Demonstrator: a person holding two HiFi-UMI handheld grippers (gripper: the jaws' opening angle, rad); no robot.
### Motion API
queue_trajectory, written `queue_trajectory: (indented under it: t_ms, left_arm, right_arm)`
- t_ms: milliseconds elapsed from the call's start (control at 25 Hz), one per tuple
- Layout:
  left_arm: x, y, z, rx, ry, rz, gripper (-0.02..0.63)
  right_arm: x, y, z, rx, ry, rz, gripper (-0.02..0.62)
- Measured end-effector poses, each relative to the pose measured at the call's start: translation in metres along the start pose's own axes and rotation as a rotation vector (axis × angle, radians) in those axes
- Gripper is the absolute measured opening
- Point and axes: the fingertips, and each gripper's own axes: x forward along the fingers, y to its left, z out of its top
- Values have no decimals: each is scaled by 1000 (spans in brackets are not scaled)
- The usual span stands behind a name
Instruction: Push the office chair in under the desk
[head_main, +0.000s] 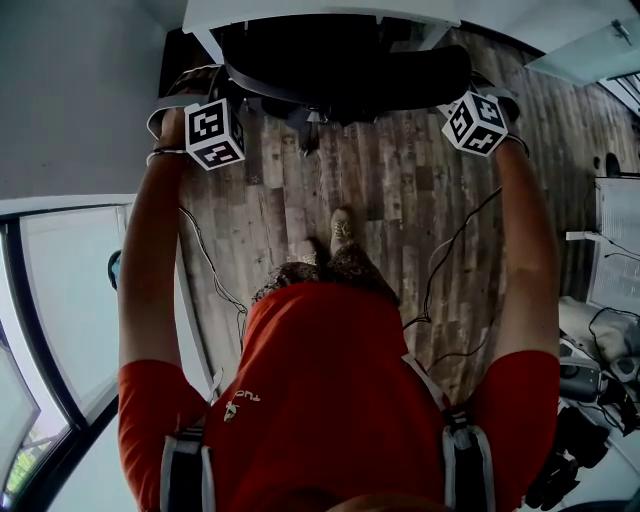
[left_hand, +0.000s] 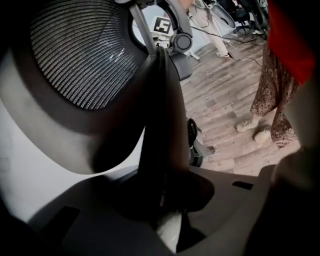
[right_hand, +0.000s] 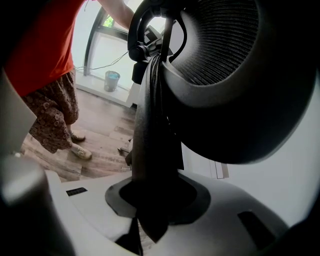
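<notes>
We have the office chair by its backrest, and its front reaches under the white desk on its far side. Our left gripper is clamped on the backrest's left edge and our right gripper on its right edge, with each pair of jaws pressed onto the dark rim. On the chair's near side is the wooden floor, with our shoe on it.
</notes>
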Motion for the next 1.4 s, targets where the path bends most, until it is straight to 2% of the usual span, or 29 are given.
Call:
queue_trajectory:
  t_ms: [960, 1400]
  left_arm:
    - [73, 70, -11, -82, 99, 9, 117]
    - [78, 76, -43, -80, 101, 5, 123]
  right_arm:
    - [65, -101, -32, -63, -53, 13, 109]
    - [72, -103, -5, -53, -51, -4, 109]
